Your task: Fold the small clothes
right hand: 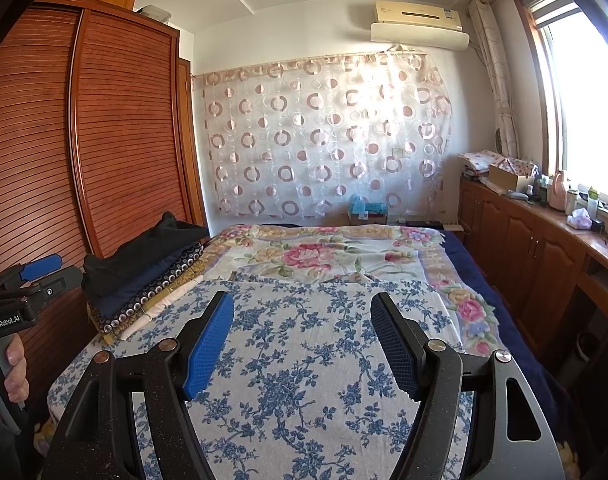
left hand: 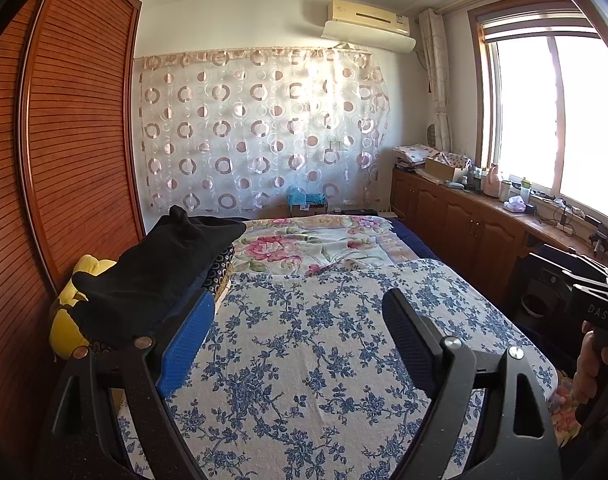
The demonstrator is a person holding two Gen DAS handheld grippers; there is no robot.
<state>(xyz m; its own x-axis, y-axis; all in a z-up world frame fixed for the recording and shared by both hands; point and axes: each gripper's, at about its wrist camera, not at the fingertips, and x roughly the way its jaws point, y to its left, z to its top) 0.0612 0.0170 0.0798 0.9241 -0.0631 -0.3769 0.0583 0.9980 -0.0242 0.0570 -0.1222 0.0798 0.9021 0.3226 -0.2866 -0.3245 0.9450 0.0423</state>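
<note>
A white cloth (right hand: 304, 360) with blue flower sprays covered the bed. At 12 o'clock lay a cream blanket (right hand: 324, 252) with pink roses. At 9 o'clock, black garment (right hand: 143, 248) topped a navy, ring-dotted stack. Curtain (right hand: 324, 140): sheer white, brown circles.

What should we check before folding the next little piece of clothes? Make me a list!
1. Left gripper open and holding nothing: ok, jaws spread wide.
2. Right gripper open and holding nothing: ok, jaws spread wide.
3. Blue-flowered cloth on the bed lies flat as a folding spot: ok, only slight wrinkles.
4. Stack of folded clothes sits tidy by the wardrobe: ok, black piece on top, nothing sliding off.
5. An unfolded garment is ready to pick up: not ok, none shows in either view.
6. Grippers are apart from each other: ok, the left one sits at the far left edge of the right wrist view.
</note>
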